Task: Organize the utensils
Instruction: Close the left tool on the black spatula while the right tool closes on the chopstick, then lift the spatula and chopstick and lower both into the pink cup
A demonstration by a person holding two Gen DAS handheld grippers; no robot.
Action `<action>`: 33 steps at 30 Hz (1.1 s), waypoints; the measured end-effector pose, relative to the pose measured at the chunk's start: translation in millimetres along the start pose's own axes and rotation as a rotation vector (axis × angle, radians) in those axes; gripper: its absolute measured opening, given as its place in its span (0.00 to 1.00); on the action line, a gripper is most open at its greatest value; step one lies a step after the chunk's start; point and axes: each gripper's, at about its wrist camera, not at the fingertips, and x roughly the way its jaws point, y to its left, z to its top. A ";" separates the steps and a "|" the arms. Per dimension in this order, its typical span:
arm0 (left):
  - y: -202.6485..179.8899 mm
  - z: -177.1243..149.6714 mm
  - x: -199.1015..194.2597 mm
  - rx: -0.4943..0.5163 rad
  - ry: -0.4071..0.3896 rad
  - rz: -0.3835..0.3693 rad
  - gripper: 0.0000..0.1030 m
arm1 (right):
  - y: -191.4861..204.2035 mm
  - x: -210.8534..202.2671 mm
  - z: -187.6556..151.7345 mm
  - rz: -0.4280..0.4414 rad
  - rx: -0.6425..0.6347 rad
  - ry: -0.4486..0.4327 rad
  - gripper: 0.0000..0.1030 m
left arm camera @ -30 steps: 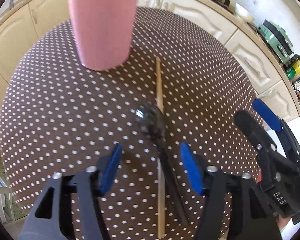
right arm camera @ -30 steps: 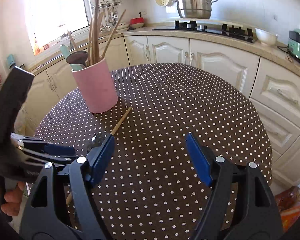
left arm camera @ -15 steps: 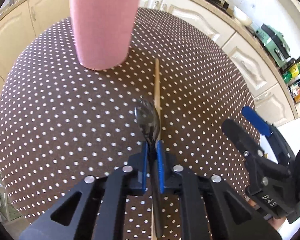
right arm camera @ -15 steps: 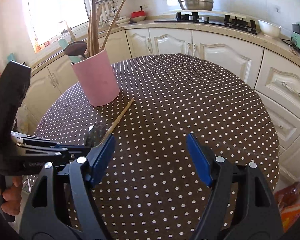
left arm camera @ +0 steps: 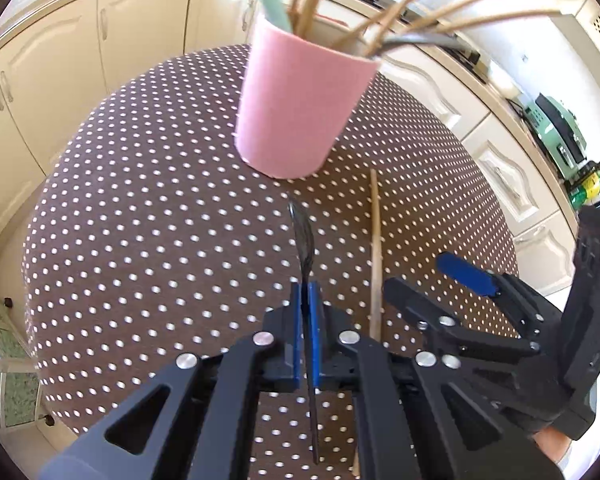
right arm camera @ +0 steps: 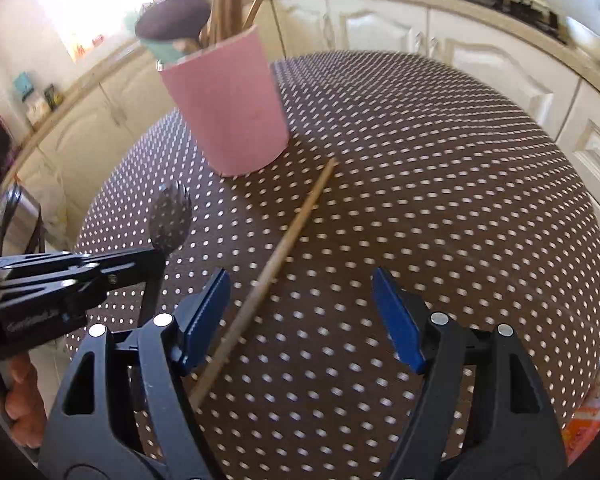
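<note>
Left gripper [left arm camera: 309,312] pinches a dark spoon [left arm camera: 303,236]; right gripper [right arm camera: 300,316] is narrowing around a chopstick [right arm camera: 276,256].

The spoon seems lifted off the dotted table [left arm camera: 140,220], short of the pink holder [left arm camera: 296,108]. The chopstick lies on the cloth between the right pads, untouched.

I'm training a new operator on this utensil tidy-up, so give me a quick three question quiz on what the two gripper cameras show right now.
1. True or false: the left gripper is shut on the dark spoon.
2. Which item lies loose on the dotted tablecloth? A) wooden chopstick B) knife C) plate
3. Fill in: the stored utensils stand in the ____ cup.

Key:
1. True; the spoon's handle is pinched between the blue pads.
2. A; it lies beside the cup, under the closing right gripper, untouched.
3. Pink.
</note>
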 end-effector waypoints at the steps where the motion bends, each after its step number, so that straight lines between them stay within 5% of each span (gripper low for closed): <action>1: 3.1 1.2 -3.2 0.001 -0.010 0.013 0.04 | 5.8 5.2 4.5 -0.005 -0.019 0.027 0.53; 8: 24.5 4.5 -19.2 -0.008 -0.046 -0.001 0.04 | 22.8 24.7 20.5 -0.035 -0.112 0.174 0.16; 16: 17.4 8.2 -27.9 0.005 -0.107 -0.028 0.04 | -4.2 13.6 13.3 0.040 -0.031 0.120 0.06; 22: 15.0 2.0 -51.6 0.035 -0.214 -0.040 0.04 | -27.1 -24.6 -3.2 0.102 0.033 -0.039 0.06; 33: 11.6 2.5 -118.3 0.057 -0.511 -0.052 0.04 | -44.4 -124.5 -14.3 0.270 0.095 -0.532 0.06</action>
